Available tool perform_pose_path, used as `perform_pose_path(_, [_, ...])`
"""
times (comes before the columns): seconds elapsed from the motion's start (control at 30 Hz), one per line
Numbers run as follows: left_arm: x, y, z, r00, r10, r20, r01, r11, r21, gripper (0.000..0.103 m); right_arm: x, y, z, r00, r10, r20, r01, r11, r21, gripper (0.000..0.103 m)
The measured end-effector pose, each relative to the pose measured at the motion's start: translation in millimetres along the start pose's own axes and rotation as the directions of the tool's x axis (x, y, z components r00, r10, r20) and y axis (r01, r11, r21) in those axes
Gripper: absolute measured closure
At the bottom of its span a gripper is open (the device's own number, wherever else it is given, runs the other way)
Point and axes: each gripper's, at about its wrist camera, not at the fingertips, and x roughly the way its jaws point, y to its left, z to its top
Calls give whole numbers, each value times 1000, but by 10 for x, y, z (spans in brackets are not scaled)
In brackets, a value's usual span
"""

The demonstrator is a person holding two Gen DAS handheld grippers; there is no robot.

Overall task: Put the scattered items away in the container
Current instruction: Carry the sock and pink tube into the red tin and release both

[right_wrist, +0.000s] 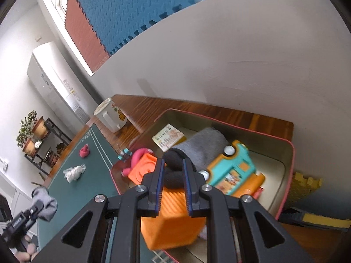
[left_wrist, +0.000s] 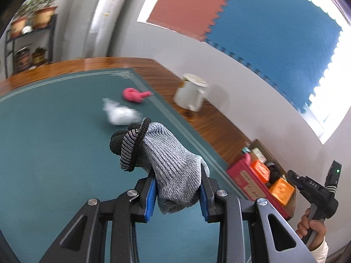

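Observation:
My left gripper (left_wrist: 178,194) is shut on a grey knit sock (left_wrist: 173,164) with a black striped cuff and holds it above the green mat (left_wrist: 54,153). The sock also shows in the right wrist view (right_wrist: 45,203). A pink toy (left_wrist: 133,94) and a crumpled white wrapper (left_wrist: 120,112) lie on the mat ahead. My right gripper (right_wrist: 173,175) is open and empty above the red-rimmed tin box (right_wrist: 287,188). The box holds a grey sock (right_wrist: 204,149), a teal and orange toy truck (right_wrist: 234,168), orange blocks (right_wrist: 173,225) and a card (right_wrist: 170,137).
A white mug (left_wrist: 192,94) stands on the wooden table (left_wrist: 210,120) near the wall, between the mat and the box (left_wrist: 248,182). A plant shelf (left_wrist: 30,41) stands beyond the table. A yellow and black object (right_wrist: 318,219) lies right of the box.

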Motion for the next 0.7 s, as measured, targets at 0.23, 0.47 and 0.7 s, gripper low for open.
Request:
perform_pose_path(0.23, [312,-816,38,997,-69,-42,73,991,110,69,-240,-181,13,998,10,65,-7,999,-51,60])
perform_pose_path(0.47, [637,-1702,97,986,-141,-87,157,960,233,69,-486,-399,6,986,-30,164,45,995,-84,39])
perform_pose_path(0.7, [1013,-2284,78,967,-192,-167,234,926,296,69,-560,-753,7,984,-67,166,71,997,-16,39])
